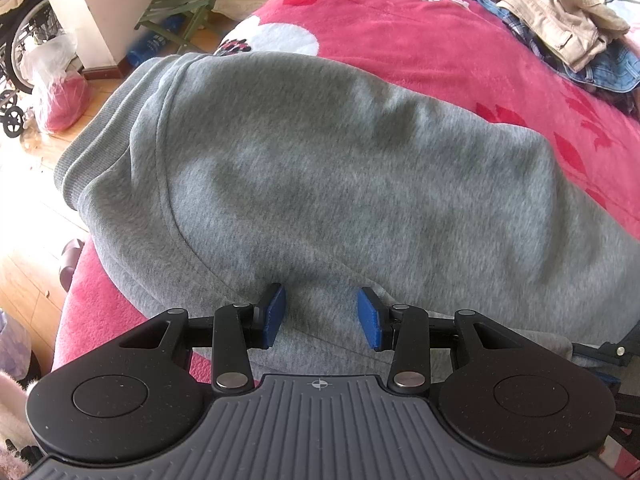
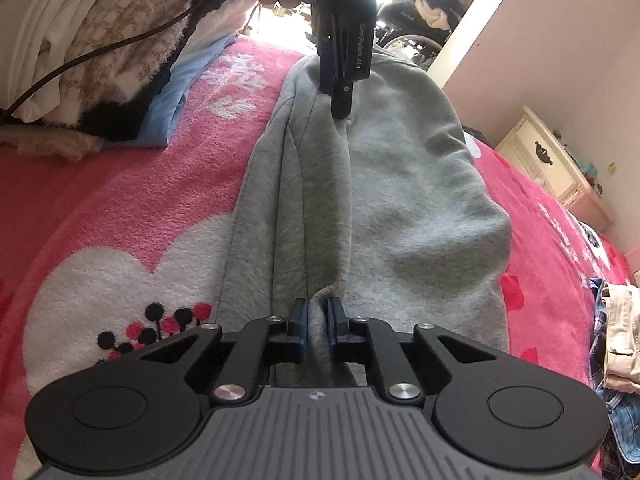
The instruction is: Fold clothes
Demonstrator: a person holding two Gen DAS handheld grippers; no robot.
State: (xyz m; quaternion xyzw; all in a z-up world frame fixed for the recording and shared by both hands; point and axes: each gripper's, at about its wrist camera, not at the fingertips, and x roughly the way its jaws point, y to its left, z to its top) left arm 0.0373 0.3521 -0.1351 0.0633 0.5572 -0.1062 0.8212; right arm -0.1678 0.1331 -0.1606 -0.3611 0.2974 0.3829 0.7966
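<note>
pinching a ridge of fuzzy grey fleece sweatshirt with right gripper, left gripper spread wide over plush pink blanket.

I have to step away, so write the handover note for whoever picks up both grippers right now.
Left gripper: open, fingers apart above the grey sweatshirt, gripping nothing.
Right gripper: shut on a pinched ridge of the sweatshirt along its near edge.
The sweatshirt lies on the pink blanket, one side already folded in lengthwise. A pile of other clothes sits further along the bed.
Left: close the left gripper on the fabric, finish folding, then probably the pile.
</note>
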